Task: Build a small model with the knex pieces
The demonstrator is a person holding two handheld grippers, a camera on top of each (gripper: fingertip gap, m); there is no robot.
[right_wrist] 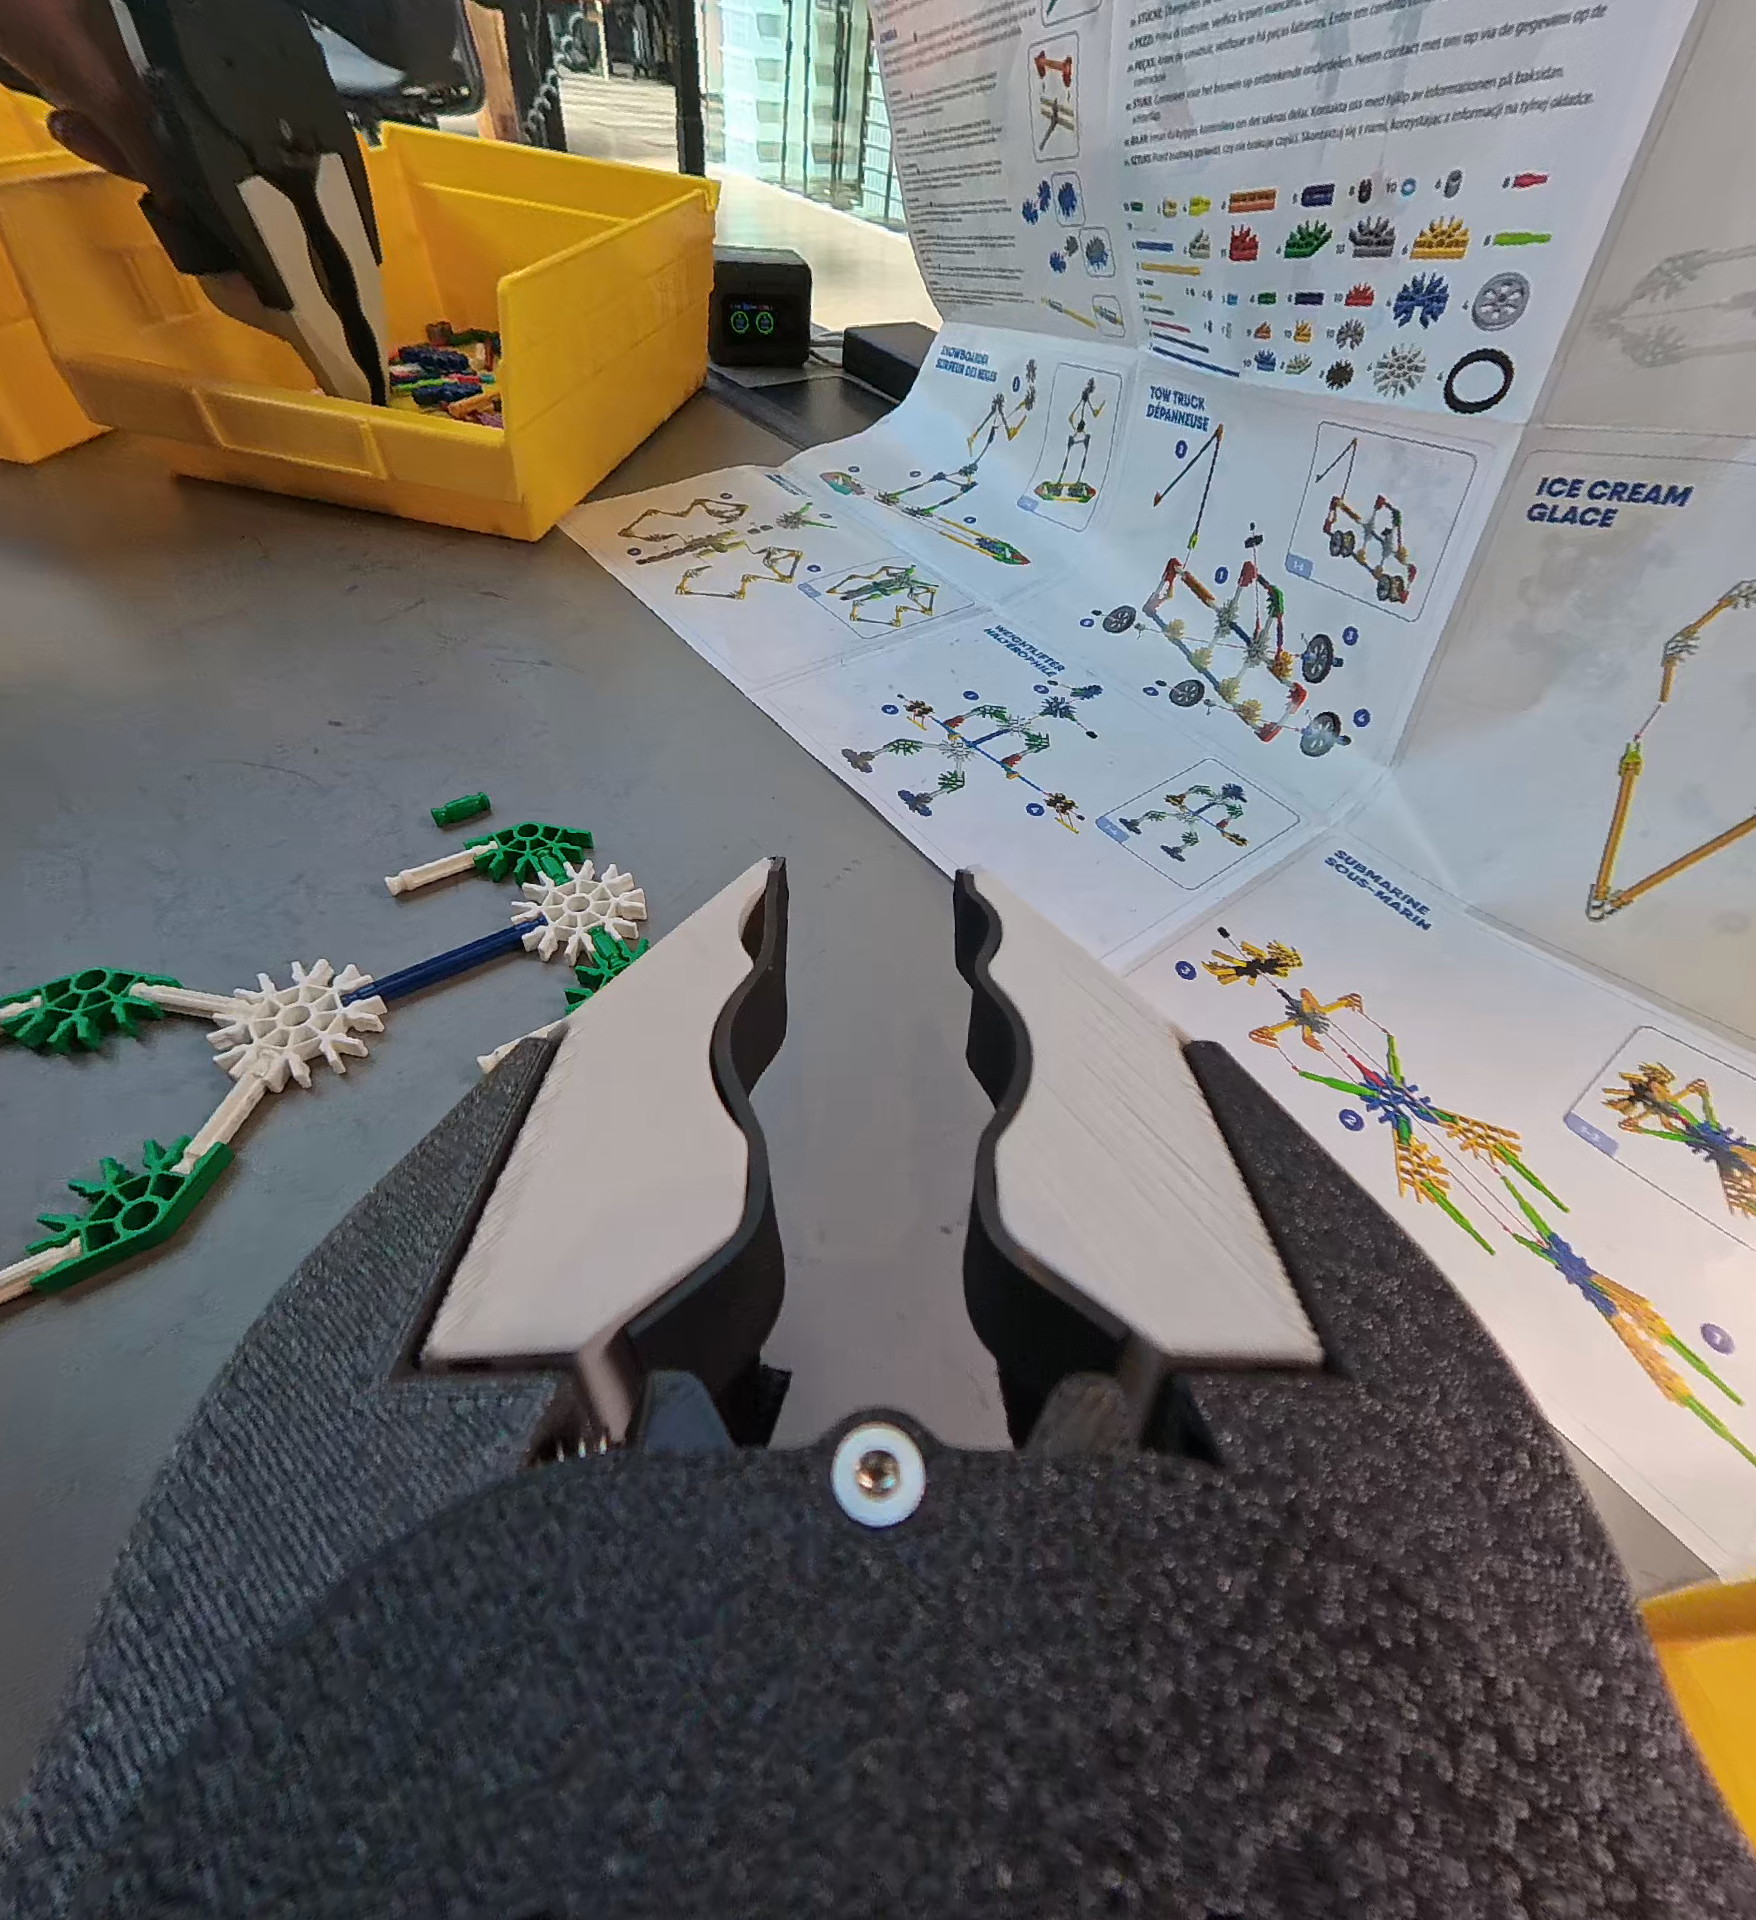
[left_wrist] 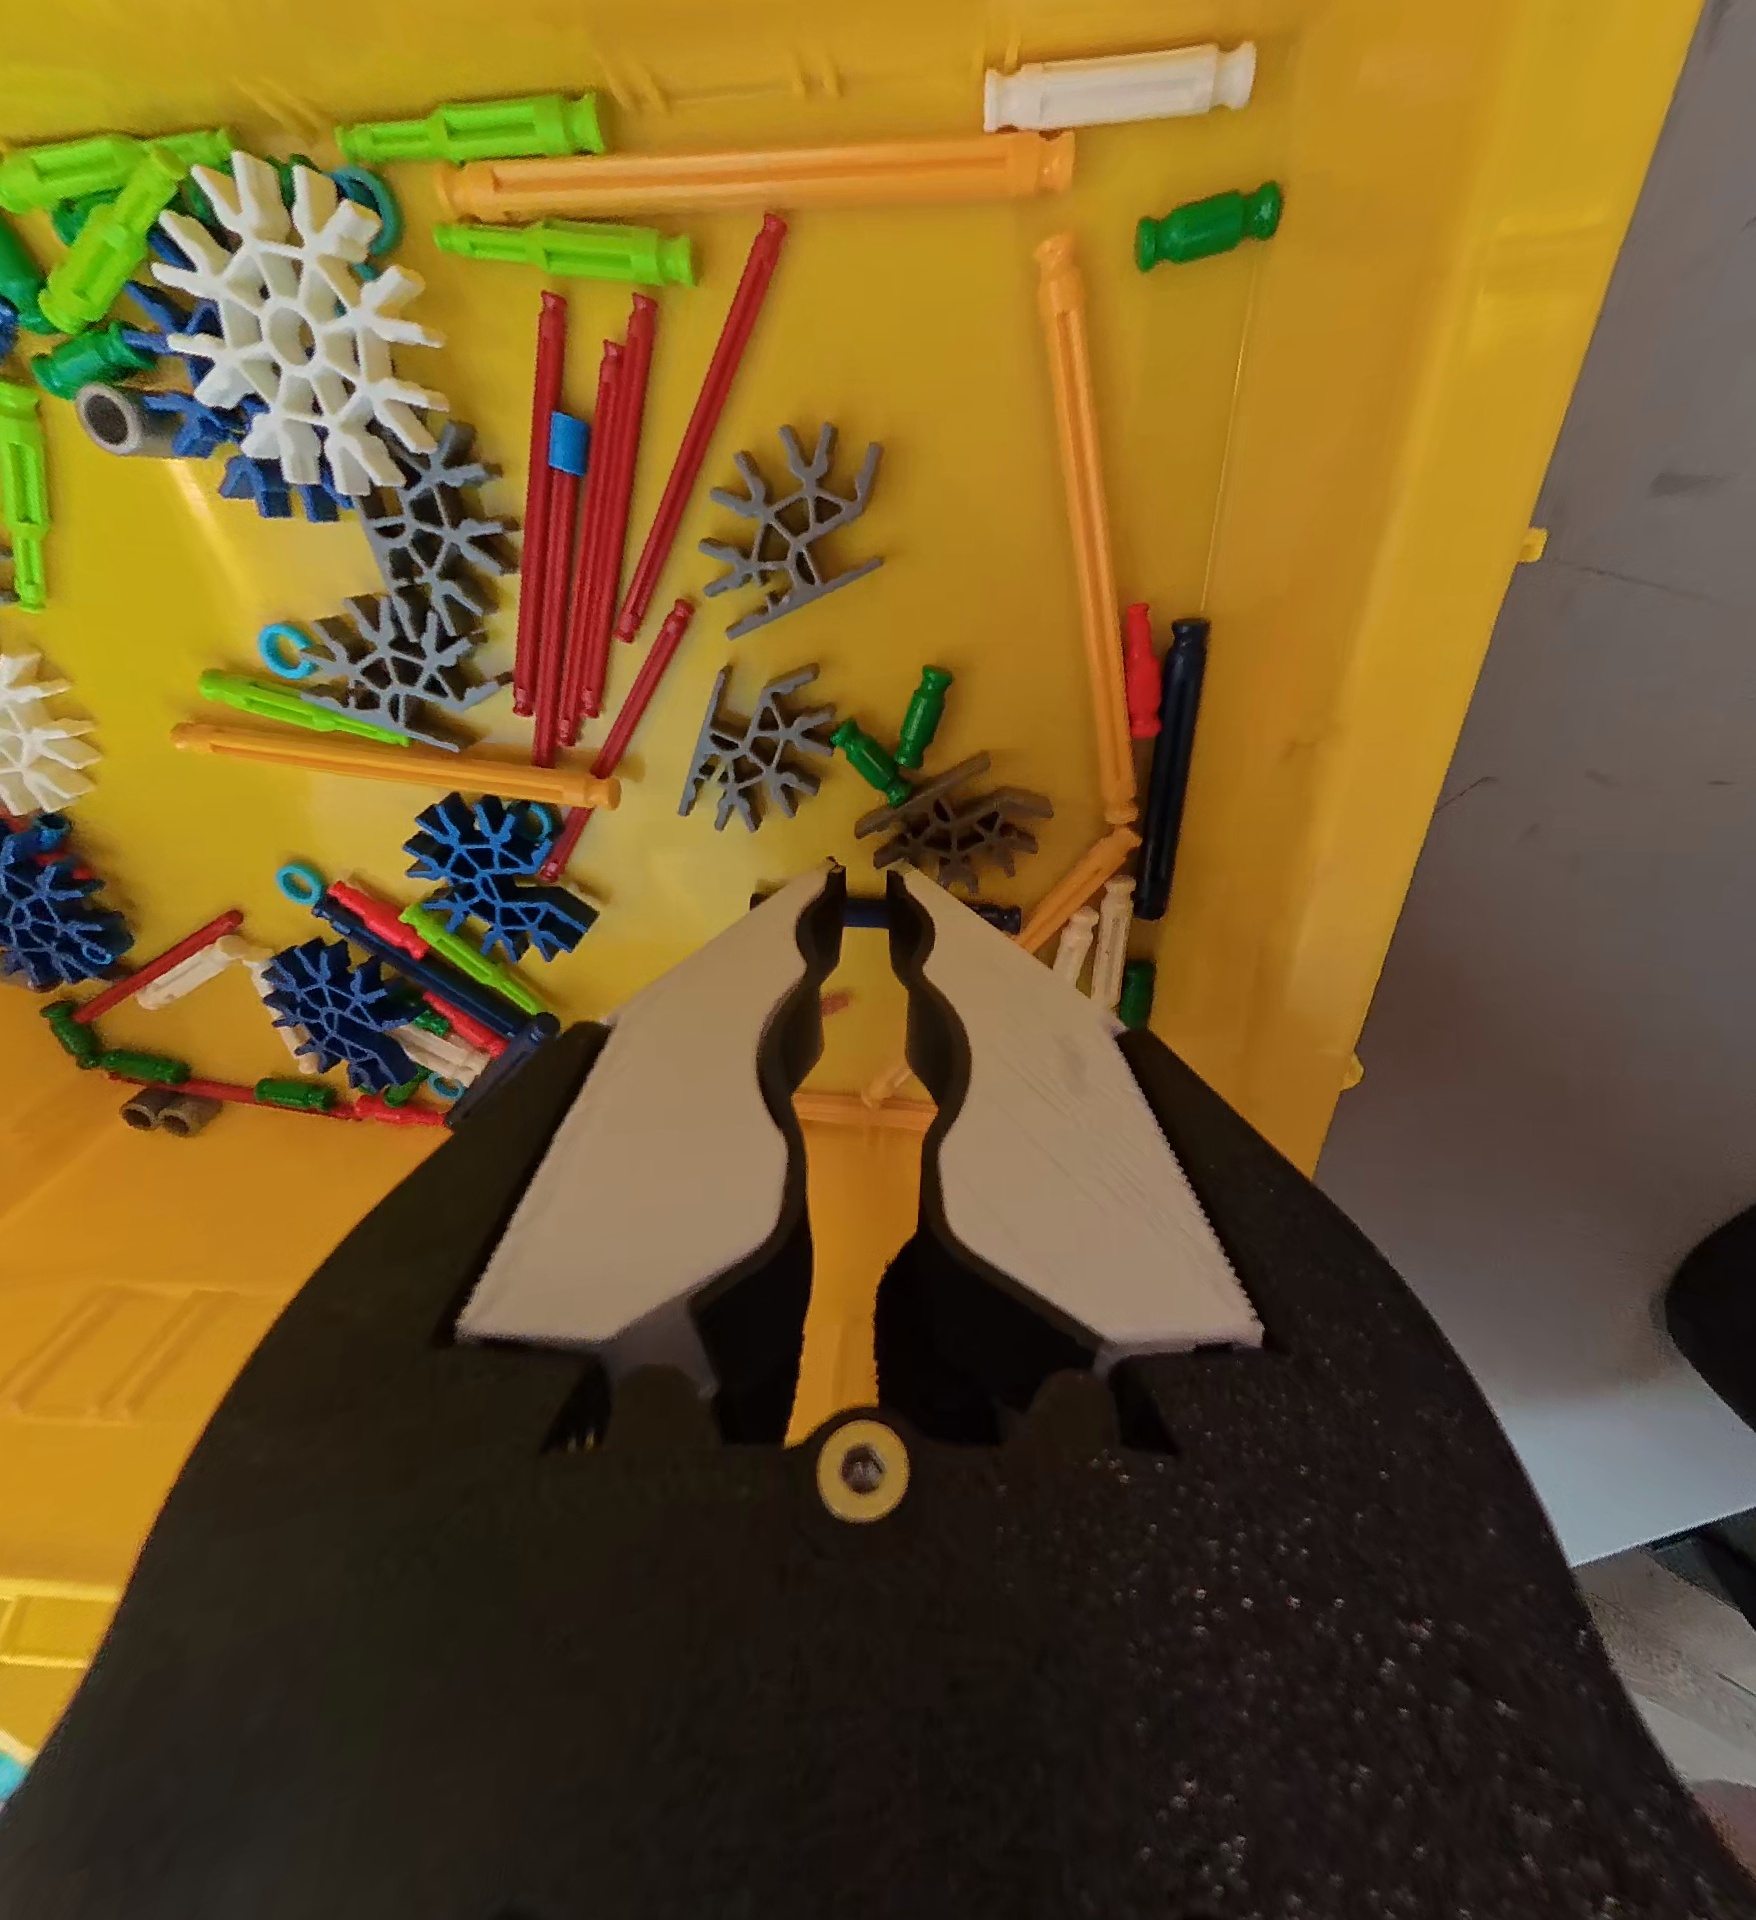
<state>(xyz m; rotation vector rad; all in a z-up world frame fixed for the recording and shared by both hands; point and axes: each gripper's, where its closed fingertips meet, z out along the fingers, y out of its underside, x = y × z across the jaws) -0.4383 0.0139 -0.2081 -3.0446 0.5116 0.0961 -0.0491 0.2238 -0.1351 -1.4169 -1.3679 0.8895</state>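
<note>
Left tool (left_wrist: 863, 883), nearly closed, pinches a blue rod (left_wrist: 863, 914) inside the yellow bin (left_wrist: 1373, 520); right tool (right_wrist: 869, 878) hangs open and empty over the bench (right_wrist: 230, 675), beside the toy frame (right_wrist: 292, 1023).

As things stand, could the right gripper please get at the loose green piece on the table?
Probably yes. The right gripper is open above bare grey table, and the small green piece lies alone ahead to its left, just beyond the white-and-green model.
</note>
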